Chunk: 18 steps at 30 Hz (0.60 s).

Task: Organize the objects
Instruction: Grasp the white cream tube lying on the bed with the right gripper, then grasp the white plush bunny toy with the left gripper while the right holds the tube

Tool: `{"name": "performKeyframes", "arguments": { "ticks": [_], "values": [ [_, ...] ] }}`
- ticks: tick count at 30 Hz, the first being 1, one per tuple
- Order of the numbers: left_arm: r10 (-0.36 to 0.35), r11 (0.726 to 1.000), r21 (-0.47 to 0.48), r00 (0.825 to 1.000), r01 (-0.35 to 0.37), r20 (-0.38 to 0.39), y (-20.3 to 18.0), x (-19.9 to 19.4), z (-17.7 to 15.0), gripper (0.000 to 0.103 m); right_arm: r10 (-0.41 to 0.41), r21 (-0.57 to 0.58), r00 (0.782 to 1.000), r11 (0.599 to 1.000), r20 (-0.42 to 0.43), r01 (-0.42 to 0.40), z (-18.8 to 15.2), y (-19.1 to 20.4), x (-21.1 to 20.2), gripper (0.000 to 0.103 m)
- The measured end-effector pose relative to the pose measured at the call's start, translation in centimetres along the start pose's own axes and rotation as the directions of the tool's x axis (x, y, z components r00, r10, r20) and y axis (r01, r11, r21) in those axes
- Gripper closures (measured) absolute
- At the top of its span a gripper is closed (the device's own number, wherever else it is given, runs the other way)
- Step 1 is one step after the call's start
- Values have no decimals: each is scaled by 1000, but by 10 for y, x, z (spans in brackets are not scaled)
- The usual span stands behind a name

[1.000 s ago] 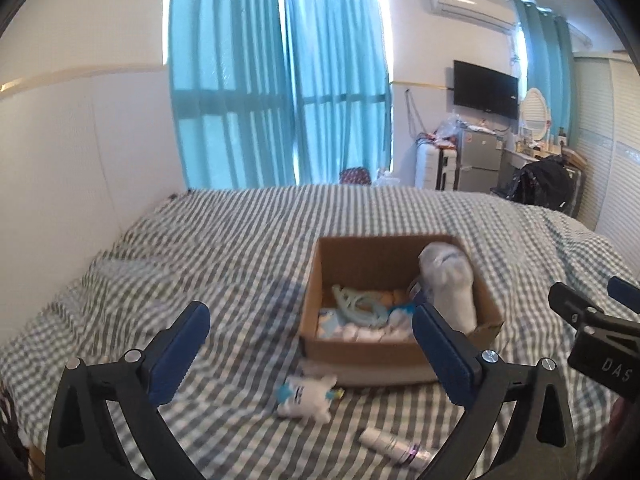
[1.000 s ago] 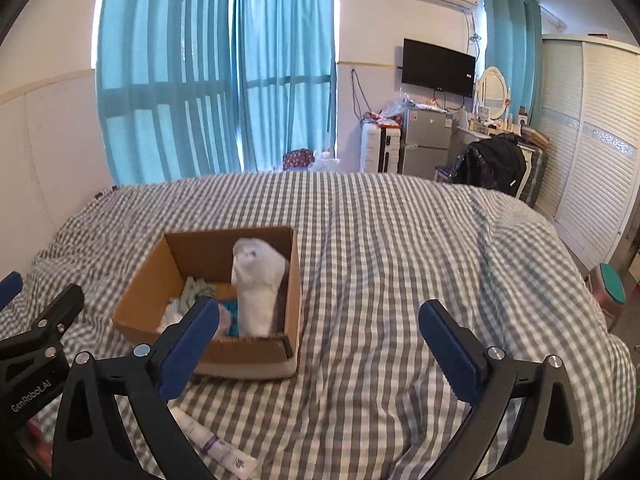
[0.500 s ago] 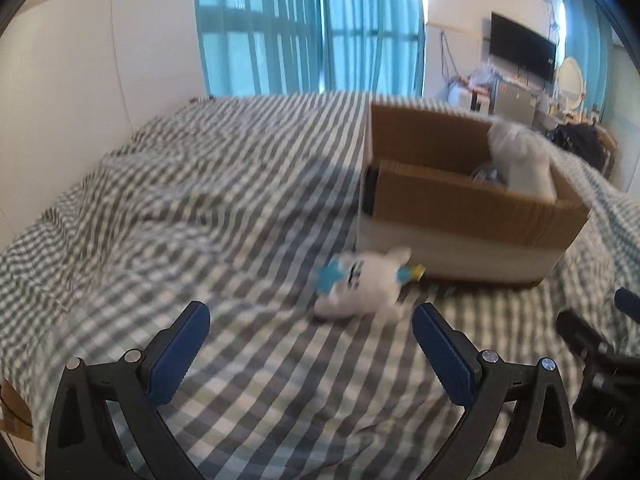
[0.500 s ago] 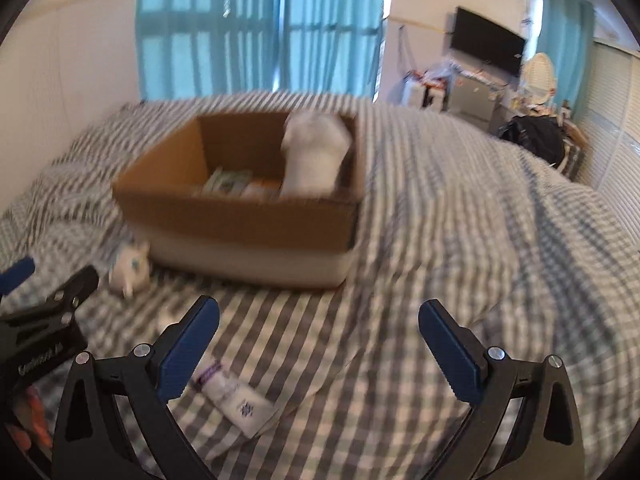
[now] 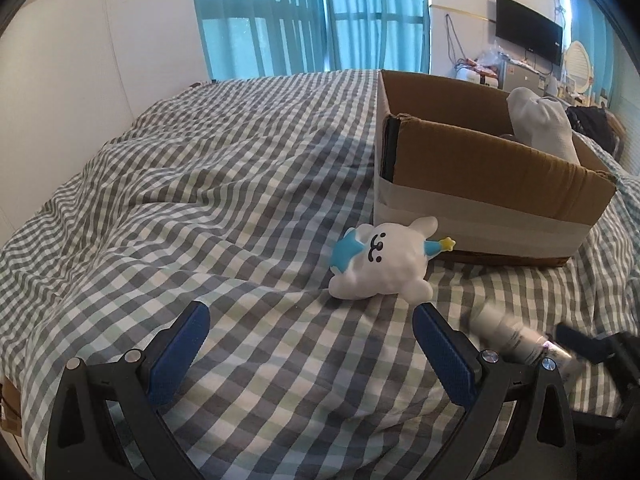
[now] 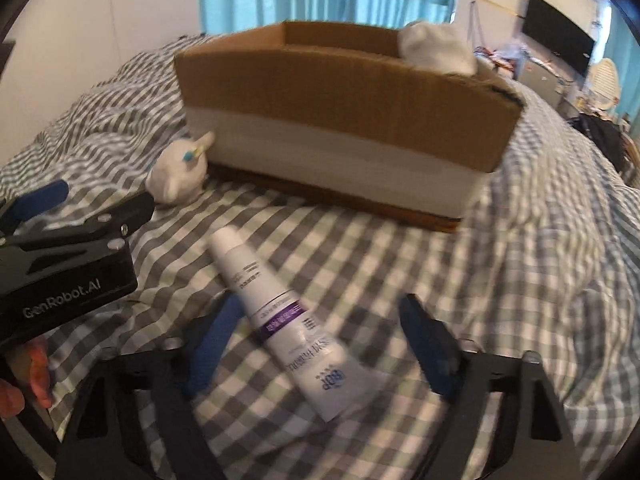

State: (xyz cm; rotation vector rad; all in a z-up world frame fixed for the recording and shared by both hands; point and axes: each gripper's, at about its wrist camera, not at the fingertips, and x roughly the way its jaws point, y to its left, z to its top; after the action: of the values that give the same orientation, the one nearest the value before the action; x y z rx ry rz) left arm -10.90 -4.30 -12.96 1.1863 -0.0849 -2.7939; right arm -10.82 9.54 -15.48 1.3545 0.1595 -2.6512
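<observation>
A white and blue plush toy [image 5: 382,262] lies on the checked bed in front of a cardboard box [image 5: 492,184]. My left gripper [image 5: 310,344] is open, low over the bed, just short of the toy. A white tube with a purple band [image 6: 280,312] lies on the bed. My right gripper [image 6: 316,340] is open, and the tube lies between its fingers. The box [image 6: 344,120] holds a white sock bundle [image 6: 436,48]. The toy [image 6: 180,172] and the left gripper's body [image 6: 68,256] show in the right wrist view. The tube [image 5: 516,338] shows in the left wrist view.
The grey checked bedspread [image 5: 200,200] covers the whole bed. A white wall [image 5: 100,60] runs along the left. Teal curtains [image 5: 312,16] hang behind. A TV [image 5: 528,36] and cluttered furniture stand at the far right.
Both grippers have dropped lower and moved closer to the bed. The toy is now just ahead of the left gripper, and the tube now lies between the right gripper's fingers.
</observation>
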Motion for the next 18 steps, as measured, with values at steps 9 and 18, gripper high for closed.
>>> {"name": "performKeyframes", "arguments": {
  "ticks": [9, 18],
  "values": [
    [-44, 999, 23, 999, 44, -9, -17, 9, 9, 0, -20, 102, 999, 995, 47, 15, 3, -47, -17, 88],
    [-69, 996, -65, 996, 65, -63, -20, 67, 32, 0, -31, 150, 997, 989, 69, 20, 3, -85, -21, 88]
  ]
}}
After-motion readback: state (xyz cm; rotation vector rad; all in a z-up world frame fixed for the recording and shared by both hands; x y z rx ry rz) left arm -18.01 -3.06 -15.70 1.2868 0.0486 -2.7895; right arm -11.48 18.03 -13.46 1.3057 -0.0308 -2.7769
